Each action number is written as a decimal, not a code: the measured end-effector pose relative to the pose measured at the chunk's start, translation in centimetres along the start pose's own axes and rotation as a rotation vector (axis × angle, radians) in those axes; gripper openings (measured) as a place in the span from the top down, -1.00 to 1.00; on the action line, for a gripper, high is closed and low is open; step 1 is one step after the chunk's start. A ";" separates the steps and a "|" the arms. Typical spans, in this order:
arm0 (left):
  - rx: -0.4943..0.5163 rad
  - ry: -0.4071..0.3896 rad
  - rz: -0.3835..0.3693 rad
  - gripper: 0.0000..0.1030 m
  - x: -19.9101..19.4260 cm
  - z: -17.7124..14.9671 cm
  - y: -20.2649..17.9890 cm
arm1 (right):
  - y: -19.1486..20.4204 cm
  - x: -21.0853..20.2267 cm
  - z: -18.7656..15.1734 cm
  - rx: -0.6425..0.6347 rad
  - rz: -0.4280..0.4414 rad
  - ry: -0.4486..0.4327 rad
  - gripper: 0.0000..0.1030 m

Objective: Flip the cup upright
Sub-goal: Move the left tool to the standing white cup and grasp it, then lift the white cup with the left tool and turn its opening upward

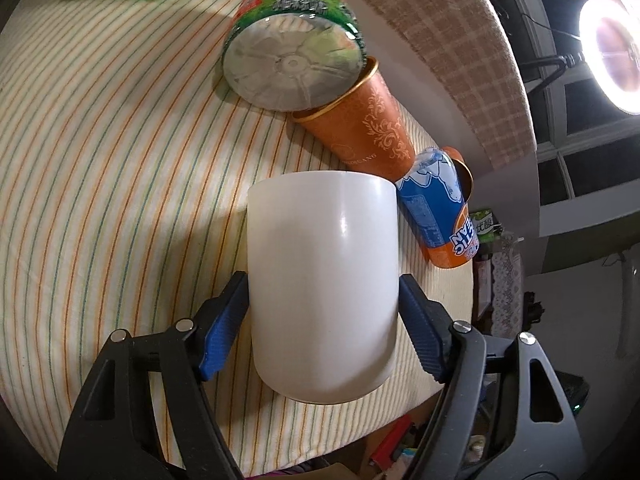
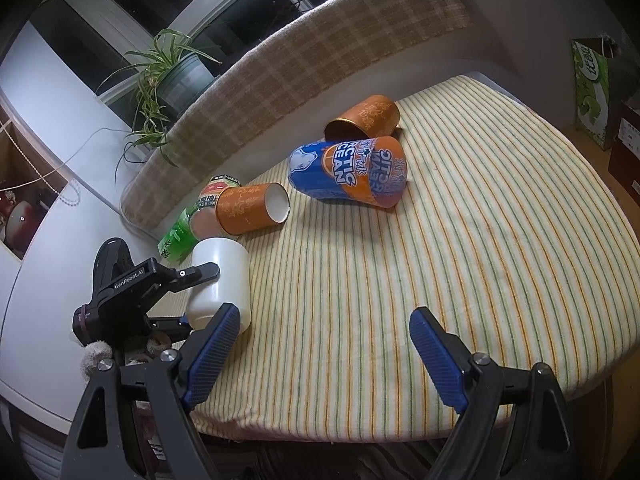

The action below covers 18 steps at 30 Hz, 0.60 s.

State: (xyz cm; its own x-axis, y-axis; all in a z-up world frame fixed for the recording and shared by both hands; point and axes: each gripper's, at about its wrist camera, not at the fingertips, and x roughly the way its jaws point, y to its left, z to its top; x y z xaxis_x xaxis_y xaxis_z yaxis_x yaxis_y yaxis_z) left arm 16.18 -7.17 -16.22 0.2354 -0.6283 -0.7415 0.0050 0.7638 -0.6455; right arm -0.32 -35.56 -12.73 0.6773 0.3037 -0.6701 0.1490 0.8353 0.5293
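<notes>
While the left claw (image 1: 323, 320) is clamping the white cup (image 1: 322, 280) low over the striped desk (image 1: 120, 200), the wrist should be rotating smoothly, clearing the neighbouring cans (image 1: 436, 216), as the right claw (image 2: 324, 352) is idling apart.

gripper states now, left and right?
Left tongs: shut on the white cup.
Right tongs: open, holding nothing, above the striped tablecloth.
</notes>
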 end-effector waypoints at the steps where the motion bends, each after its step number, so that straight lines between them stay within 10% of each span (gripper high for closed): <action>1: 0.011 -0.006 0.007 -0.47 -0.1 -0.1 -0.2 | 0.1 0.0 0.0 -0.001 -0.001 -0.001 -0.73; 18: 0.264 -0.156 0.153 -0.47 -2.1 -2.5 -3.5 | 1.3 0.8 0.0 -0.021 -0.014 0.007 -0.73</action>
State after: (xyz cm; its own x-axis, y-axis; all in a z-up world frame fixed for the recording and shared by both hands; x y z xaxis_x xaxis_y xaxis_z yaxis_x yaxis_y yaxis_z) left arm 13.26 -8.88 -12.83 0.3984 -0.4884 -0.7764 0.2046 0.8725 -0.4438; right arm 0.46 -34.25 -12.57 0.6704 0.2953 -0.6807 0.1431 0.8487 0.5092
